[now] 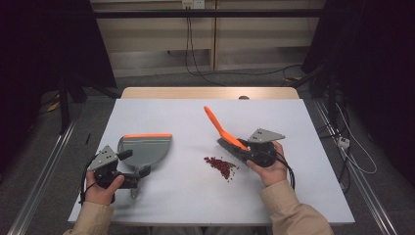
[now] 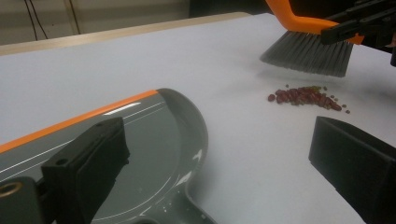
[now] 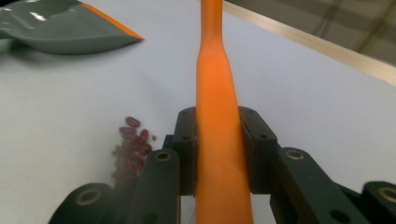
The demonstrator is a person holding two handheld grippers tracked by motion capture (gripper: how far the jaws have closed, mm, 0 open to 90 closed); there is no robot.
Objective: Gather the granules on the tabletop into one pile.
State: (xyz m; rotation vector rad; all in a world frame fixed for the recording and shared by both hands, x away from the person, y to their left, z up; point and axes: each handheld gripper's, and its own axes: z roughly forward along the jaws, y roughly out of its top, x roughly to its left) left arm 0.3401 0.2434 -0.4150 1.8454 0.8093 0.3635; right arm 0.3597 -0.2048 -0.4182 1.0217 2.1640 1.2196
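A grey dustpan (image 1: 147,147) with an orange front lip lies on the white table at the left. My left gripper (image 1: 134,164) sits at its handle end. In the left gripper view the jaws stand wide apart, open (image 2: 217,140), with the dustpan (image 2: 154,135) neck low between them and untouched. My right gripper (image 1: 243,149) is shut on the orange handle of a brush (image 1: 218,125); both pads press the handle (image 3: 215,84). The grey bristles (image 2: 308,53) hover just beyond a small pile of red beans (image 1: 221,165), which also lies beside my right jaws (image 3: 128,144).
The table (image 1: 171,117) has a wooden strip along its far edge with a small round object (image 1: 243,97) on it. Metal rails run along the floor on both sides, and cables lie on the floor behind and to the right.
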